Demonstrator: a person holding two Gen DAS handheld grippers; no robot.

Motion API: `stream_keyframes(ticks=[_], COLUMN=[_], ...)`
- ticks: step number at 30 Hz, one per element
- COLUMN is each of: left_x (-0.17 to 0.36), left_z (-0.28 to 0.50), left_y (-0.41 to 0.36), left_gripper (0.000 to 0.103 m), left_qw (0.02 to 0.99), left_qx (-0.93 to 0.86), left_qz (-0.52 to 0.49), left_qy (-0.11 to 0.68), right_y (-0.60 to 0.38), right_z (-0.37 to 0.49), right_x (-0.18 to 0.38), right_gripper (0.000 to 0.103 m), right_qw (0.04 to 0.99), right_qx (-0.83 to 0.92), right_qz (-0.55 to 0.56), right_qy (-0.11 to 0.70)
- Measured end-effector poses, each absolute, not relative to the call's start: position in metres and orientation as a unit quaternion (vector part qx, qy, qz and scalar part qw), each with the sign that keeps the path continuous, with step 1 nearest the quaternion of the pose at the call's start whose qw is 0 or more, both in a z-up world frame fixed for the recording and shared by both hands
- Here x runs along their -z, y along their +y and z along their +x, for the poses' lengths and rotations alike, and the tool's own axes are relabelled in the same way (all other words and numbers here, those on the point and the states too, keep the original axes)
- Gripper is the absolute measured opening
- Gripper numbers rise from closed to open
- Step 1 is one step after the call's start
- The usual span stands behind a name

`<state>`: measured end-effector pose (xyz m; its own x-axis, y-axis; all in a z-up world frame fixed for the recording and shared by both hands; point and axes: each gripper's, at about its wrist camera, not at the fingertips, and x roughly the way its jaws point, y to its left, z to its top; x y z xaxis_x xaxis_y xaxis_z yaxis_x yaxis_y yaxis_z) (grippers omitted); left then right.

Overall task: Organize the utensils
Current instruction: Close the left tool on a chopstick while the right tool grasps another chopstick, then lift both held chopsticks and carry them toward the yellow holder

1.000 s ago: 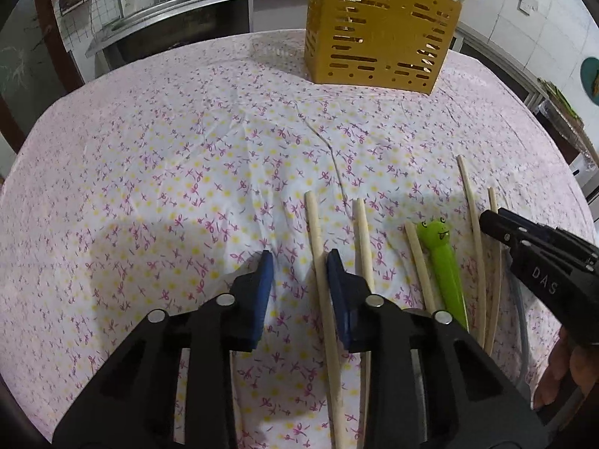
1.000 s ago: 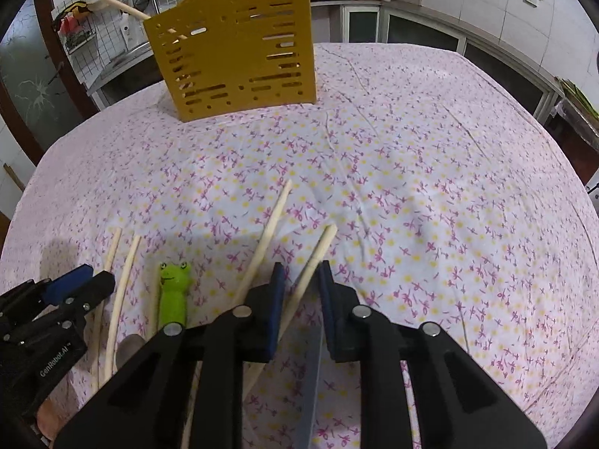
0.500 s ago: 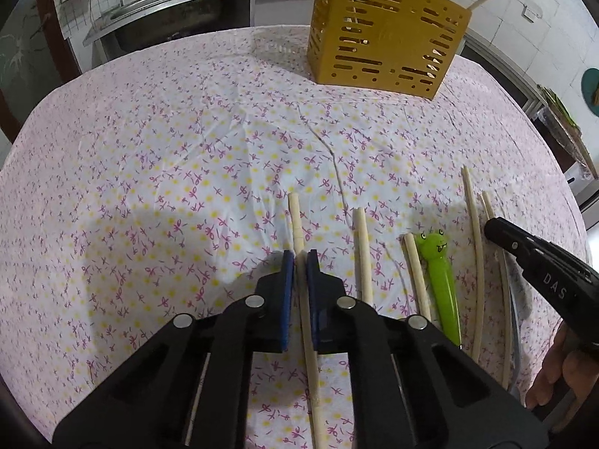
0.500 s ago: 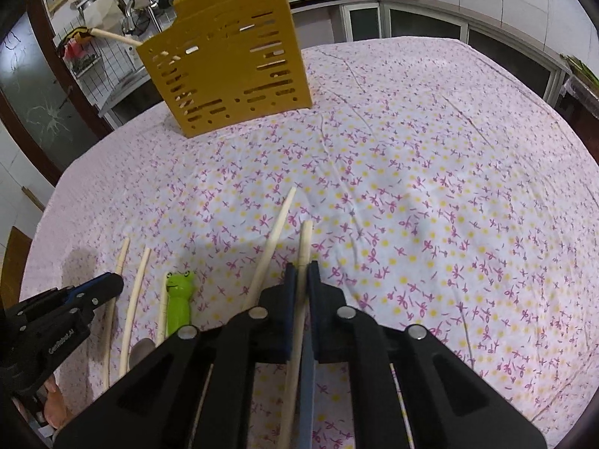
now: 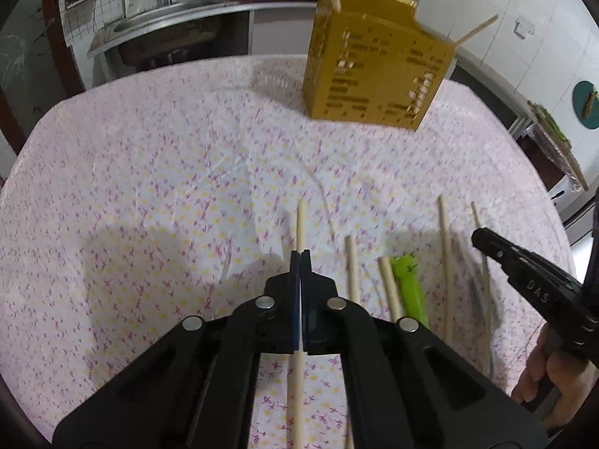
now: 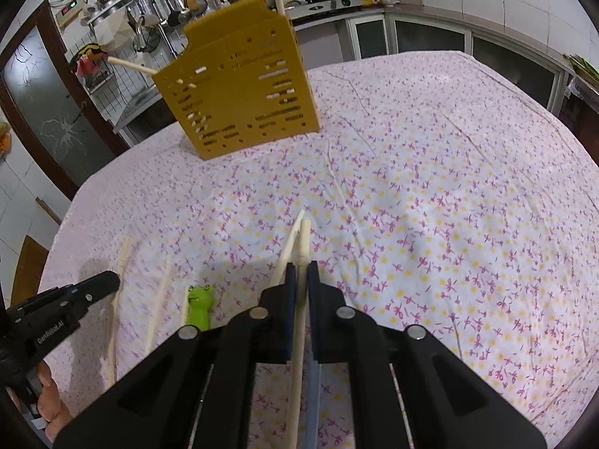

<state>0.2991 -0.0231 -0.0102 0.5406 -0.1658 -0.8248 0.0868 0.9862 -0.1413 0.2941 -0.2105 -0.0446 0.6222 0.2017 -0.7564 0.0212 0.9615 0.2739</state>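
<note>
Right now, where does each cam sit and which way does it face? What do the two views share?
Left wrist: on the left gripper, angled down across the floral tablecloth toward the yellow caddy; it is shut on a chopstick; the right gripper and its hand show at right.
Right wrist: on the right gripper, angled down toward the caddy; shut on a chopstick; left gripper at left.
Shared: caddy, tablecloth, green frog utensil, loose chopsticks.

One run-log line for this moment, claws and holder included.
left claw: shut on chopstick | right claw: shut on second chopstick | yellow holder: upright, far side | frog utensil: on cloth
</note>
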Motion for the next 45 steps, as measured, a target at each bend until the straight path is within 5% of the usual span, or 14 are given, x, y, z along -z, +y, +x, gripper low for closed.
stream_keyframes(ticks=[8, 20, 24, 29, 33, 36, 45], left_x=[-0.008, 0.036, 0.042, 0.049, 0.049, 0.05, 0.02], left_z=[0.294, 0.297, 0.302, 0.305, 0.308, 0.314, 0.306], left_y=[-0.022, -0.028, -0.027, -0.033, -0.038, -0.035, -0.021], left_gripper=[0.0, 0.0, 0.004, 0.021, 0.019, 0.004, 0.004], left_qw=[0.882, 0.854, 0.852, 0.846, 0.843, 0.843, 0.864], left_qx=[0.088, 0.076, 0.078, 0.085, 0.08, 0.071, 0.098], left_qz=[-0.049, -0.017, -0.014, -0.003, 0.007, 0.008, -0.042], left_qy=[0.46, 0.514, 0.517, 0.527, 0.531, 0.534, 0.493], right_y=[-0.212, -0.209, -0.211, -0.212, -0.211, -0.211, -0.207], right_z=[0.29, 0.295, 0.296, 0.295, 0.296, 0.296, 0.293], right_x=[0.026, 0.039, 0.04, 0.042, 0.042, 0.043, 0.025], right_gripper=[0.006, 0.006, 0.006, 0.006, 0.006, 0.006, 0.006], right_qw=[0.899, 0.894, 0.893, 0.893, 0.892, 0.892, 0.904], right_qx=[-0.055, -0.056, -0.055, -0.053, -0.052, -0.051, -0.058], right_qz=[0.132, 0.13, 0.134, 0.134, 0.133, 0.132, 0.124], right_qy=[0.414, 0.425, 0.425, 0.427, 0.428, 0.428, 0.406])
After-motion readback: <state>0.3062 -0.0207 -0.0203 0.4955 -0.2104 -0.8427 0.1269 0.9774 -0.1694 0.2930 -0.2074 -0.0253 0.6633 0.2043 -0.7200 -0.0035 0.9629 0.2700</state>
